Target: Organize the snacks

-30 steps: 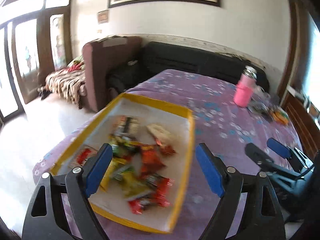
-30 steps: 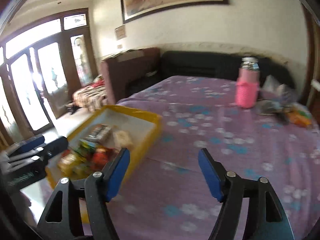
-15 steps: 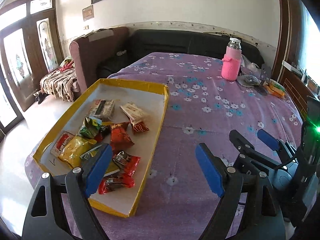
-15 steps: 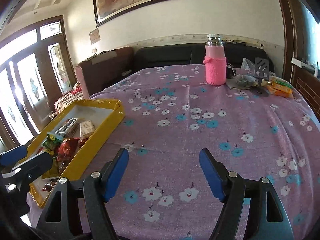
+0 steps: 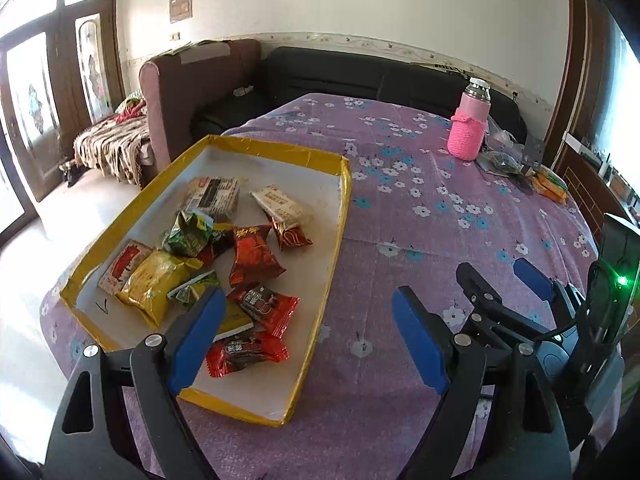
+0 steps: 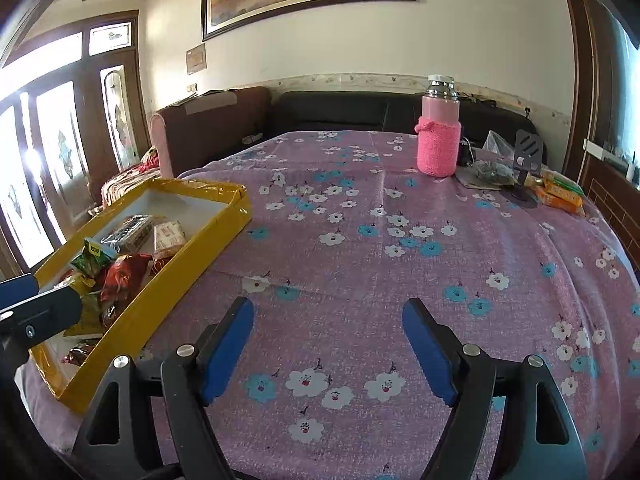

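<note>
left gripper (image 5: pixel 306 336) released, jaws wide apart, holding nothing, above the near right edge of the yellow-rimmed tray (image 5: pixel 336 240). right gripper (image 6: pixel 328 344) likewise released and empty, over bare flowered tablecloth (image 6: pixel 400 240), well right of the tray. snack packets (image 5: pixel 224 264) lie loose inside the tray: red, yellow, green and pale wrappers, several overlapping toward its near end. tray sits at the table's left side. pink-sleeved bottle (image 6: pixel 438 140) stands upright at the far side; orange packets (image 6: pixel 560 196) lie at the far right.
</note>
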The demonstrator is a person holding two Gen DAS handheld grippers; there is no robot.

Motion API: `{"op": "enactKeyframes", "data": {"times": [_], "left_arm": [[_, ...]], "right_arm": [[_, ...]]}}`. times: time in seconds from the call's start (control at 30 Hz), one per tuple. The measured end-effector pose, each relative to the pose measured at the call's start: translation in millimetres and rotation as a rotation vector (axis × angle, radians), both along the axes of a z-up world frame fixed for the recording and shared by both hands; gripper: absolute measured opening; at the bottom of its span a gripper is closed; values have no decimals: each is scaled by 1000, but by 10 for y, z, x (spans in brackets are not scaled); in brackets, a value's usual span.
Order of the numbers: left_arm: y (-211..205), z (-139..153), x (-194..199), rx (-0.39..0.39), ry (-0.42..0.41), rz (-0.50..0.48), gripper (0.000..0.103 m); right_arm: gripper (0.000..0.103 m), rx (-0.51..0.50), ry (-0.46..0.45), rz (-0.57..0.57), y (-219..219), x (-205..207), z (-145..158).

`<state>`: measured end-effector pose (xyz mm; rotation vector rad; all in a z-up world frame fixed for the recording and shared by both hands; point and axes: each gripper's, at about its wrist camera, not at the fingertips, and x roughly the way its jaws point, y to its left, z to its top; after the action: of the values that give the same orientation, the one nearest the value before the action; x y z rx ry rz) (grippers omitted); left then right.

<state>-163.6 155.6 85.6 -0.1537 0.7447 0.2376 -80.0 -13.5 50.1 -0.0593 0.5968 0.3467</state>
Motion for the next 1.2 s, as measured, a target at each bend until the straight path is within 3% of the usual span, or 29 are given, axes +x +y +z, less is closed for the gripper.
{"op": "enactKeyframes", "data": {"times": [0.7, 0.87, 1.2], "left_arm": [[419, 50, -314, -61, -51, 23, 86], [482, -5, -303, -80, -40, 30, 86], [526, -36, -319, -86, -40, 30, 86]], "right_arm": [[82, -46, 30, -20, 77, 7, 24], [82, 59, 87, 46, 133, -195, 168], [82, 8, 54, 149, 439, -488, 174]]}}
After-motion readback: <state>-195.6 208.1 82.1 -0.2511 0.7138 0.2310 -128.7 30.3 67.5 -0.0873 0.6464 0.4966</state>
